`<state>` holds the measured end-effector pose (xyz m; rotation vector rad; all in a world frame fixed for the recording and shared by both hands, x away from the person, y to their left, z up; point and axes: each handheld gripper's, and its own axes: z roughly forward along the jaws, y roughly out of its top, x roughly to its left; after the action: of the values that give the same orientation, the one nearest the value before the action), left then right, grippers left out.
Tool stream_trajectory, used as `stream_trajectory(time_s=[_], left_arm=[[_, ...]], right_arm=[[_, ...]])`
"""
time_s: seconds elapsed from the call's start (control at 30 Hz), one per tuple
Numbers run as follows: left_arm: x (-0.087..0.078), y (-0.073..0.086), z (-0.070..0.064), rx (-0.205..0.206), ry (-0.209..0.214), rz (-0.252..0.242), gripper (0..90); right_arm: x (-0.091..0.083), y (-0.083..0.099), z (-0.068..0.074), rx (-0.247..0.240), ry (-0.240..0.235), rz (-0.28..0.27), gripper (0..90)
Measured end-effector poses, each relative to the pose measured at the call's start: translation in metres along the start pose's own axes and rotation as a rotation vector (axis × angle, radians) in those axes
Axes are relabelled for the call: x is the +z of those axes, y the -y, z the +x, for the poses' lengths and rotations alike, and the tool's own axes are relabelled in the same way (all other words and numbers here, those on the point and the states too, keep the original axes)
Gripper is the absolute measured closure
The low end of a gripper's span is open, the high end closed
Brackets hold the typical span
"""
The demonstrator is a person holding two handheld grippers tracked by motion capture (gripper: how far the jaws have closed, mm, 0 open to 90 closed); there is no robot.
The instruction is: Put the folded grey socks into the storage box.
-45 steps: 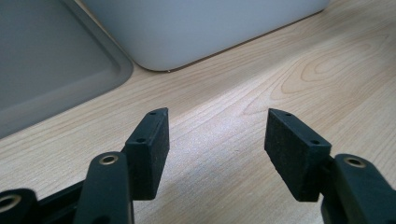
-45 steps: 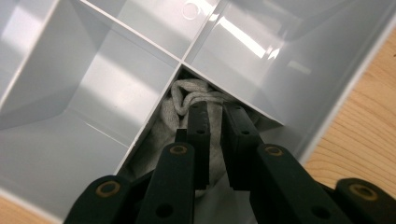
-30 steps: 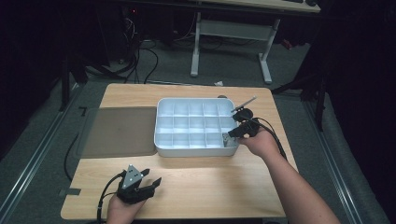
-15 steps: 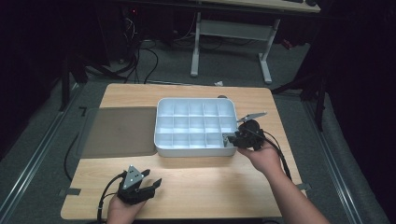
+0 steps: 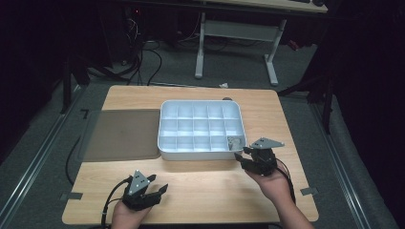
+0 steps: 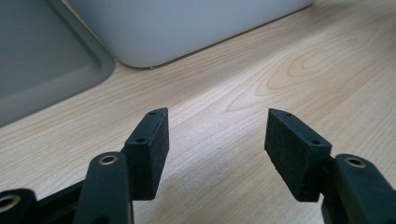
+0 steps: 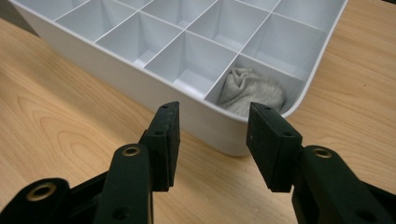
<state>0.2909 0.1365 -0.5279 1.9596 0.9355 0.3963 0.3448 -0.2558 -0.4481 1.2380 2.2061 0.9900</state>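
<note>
A small crumpled grey cloth [image 7: 251, 91] sits bunched in the corner compartment of the white plastic compartment tray [image 7: 140, 88], the cell at the tray's near right corner as the high view has it [image 5: 233, 142]. The divider wall and the tray's rim cut off the cloth's lower part in the right gripper view, so how it lies on the cell floor is hard to make out; from above it is only a small grey patch.

The right gripper [image 7: 214, 135] hovers just outside that corner, over the light wooden bench [image 7: 56, 116], its two black jaws spread apart with nothing between them. The cloth lies just beyond the jaws, across the tray's rim, a little toward the right-hand jaw. In the high view this gripper [image 5: 246, 156] is just beside the tray's near right corner, clear of the wall.

The tray stands mid-bench, toward the far edge. To its left lies a flat grey rectangular mat [image 5: 122, 134], its edge meeting the tray's left side.

Down at the bench's near edge, left of centre, the left gripper [image 5: 157, 190] is well apart from the tray. Its jaws stand wide open [image 6: 215, 140] over bare wood, holding nothing, with the tray's rounded white corner [image 6: 187, 28] and the mat's rim [image 6: 56, 70] ahead of them, both cut off by the top of the left gripper view.
</note>
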Motion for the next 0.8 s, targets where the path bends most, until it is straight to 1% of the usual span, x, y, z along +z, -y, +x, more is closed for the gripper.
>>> stream_trajectory(time_s=[0.03, 0.07, 0.13, 0.17, 0.27, 0.3, 0.33, 0.4, 0.43, 0.47, 0.5, 0.53, 0.57, 0.6, 0.63, 0.67, 0.7, 0.73, 0.8], left_arm=[[0.0, 0.0, 0.0, 0.0, 0.0, 0.0, 40.5], [0.0, 0.0, -0.002, 0.003, 0.004, 0.001, 40.5], [0.001, -0.001, -0.005, 0.008, 0.009, 0.002, 40.4], [0.001, -0.001, -0.008, 0.014, 0.013, 0.002, 40.4], [0.001, -0.001, -0.01, 0.02, 0.016, 0.004, 40.4], [0.002, -0.001, -0.011, 0.02, 0.018, 0.003, 40.4], [0.002, -0.001, -0.011, 0.024, 0.018, 0.005, 40.4], [0.002, -0.001, -0.011, 0.028, 0.013, 0.007, 40.4], [0.002, -0.001, -0.011, 0.028, 0.013, 0.007, 40.4], [0.002, 0.0, -0.01, 0.018, 0.009, 0.006, 40.4], [0.002, 0.0, -0.01, 0.018, 0.009, 0.006, 40.4], [0.001, 0.0, -0.009, 0.01, 0.008, 0.004, 40.4], [0.001, 0.001, -0.009, 0.009, 0.007, 0.004, 40.4], [0.001, 0.001, -0.009, 0.009, 0.008, 0.004, 40.4], [0.002, 0.001, -0.01, 0.012, 0.009, 0.005, 40.4], [0.002, 0.001, -0.009, 0.016, 0.011, 0.011, 40.4], [0.002, 0.001, -0.009, 0.016, 0.011, 0.011, 40.4], [0.004, 0.001, -0.009, 0.013, 0.011, 0.017, 40.4], [0.004, 0.001, -0.008, 0.01, 0.013, 0.015, 40.4]], right_arm=[[0.0, 0.0, 0.0, 0.0, 0.0, 0.0, 55.2], [0.0, 0.005, 0.002, -0.009, 0.001, -0.009, 55.1], [0.003, 0.017, 0.006, -0.005, -0.007, -0.022, 54.9], [0.004, 0.02, 0.007, -0.007, -0.011, -0.026, 54.9], [0.007, 0.033, 0.009, 0.01, -0.024, -0.04, 57.0], [0.007, 0.033, 0.009, 0.01, -0.024, -0.04, 57.0], [0.009, 0.041, 0.011, 0.018, -0.025, -0.047, 57.3], [0.01, 0.049, 0.014, 0.016, -0.015, -0.049, 57.1], [0.01, 0.049, 0.014, 0.016, -0.015, -0.049, 57.1], [0.01, 0.062, 0.019, 0.036, 0.001, -0.071, 56.6], [0.01, 0.062, 0.019, 0.036, 0.001, -0.071, 56.6], [0.005, 0.082, 0.024, 0.087, 0.012, -0.155, 56.6], [0.005, 0.082, 0.024, 0.087, 0.012, -0.155, 56.6], [0.003, 0.094, 0.026, 0.113, 0.002, -0.179, 56.3], [0.002, 0.095, 0.026, 0.096, -0.007, -0.166, 55.9], [0.001, 0.095, 0.026, 0.067, 0.009, -0.159, 55.6], [0.001, 0.095, 0.026, 0.067, 0.009, -0.159, 55.6], [0.001, 0.095, 0.02, 0.083, 0.022, -0.163, 53.5], [0.002, 0.096, 0.017, 0.118, 0.01, -0.167, 53.1]])
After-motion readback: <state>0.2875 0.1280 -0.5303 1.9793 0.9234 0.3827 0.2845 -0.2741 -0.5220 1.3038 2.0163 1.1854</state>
